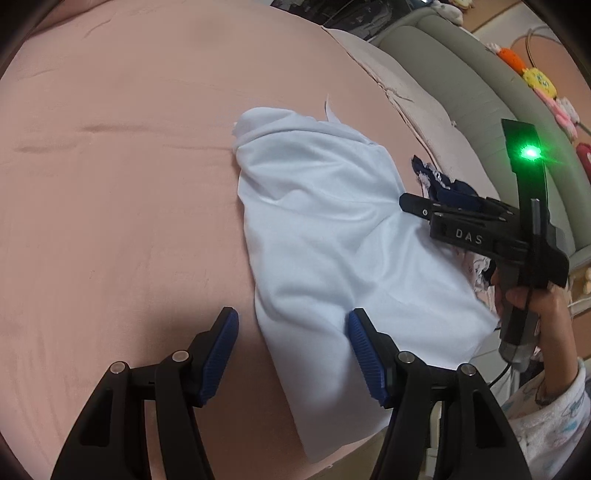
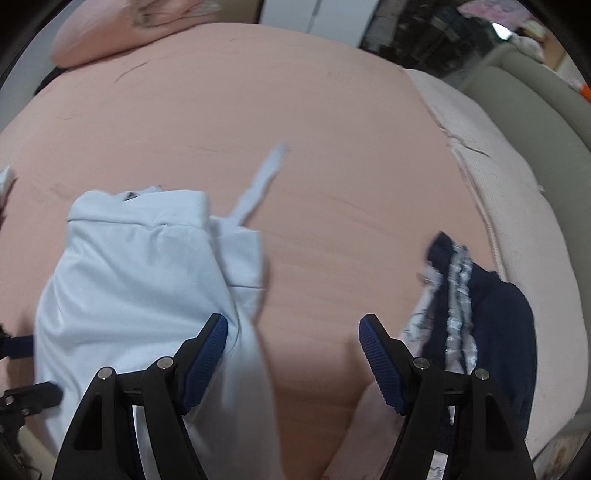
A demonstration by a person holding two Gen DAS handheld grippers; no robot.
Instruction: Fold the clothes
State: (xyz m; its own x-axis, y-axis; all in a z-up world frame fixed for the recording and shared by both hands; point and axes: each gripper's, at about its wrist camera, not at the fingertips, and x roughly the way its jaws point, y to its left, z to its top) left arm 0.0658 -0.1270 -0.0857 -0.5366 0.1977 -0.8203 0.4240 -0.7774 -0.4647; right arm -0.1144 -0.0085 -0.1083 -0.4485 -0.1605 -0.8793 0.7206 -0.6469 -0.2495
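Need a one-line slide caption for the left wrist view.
Open left gripper hovers over the pale blue garment on the pink bed sheet.

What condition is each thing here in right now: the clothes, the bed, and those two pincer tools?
White garment: partly folded, rumpled, lying on the bed.
Navy garment: crumpled heap, unfolded, beside the white one.
Pink sheet: spread flat, faint creases.
Left gripper: open, white garment's edge between its fingers, not pinched.
Right gripper: open, holding nothing.

shirt (image 2: 140,273) lies on bed (image 2: 295,110); second garment (image 2: 480,302) well right of shirt (near bed's edge); pillow (image 2: 122,33) beyond shirt.
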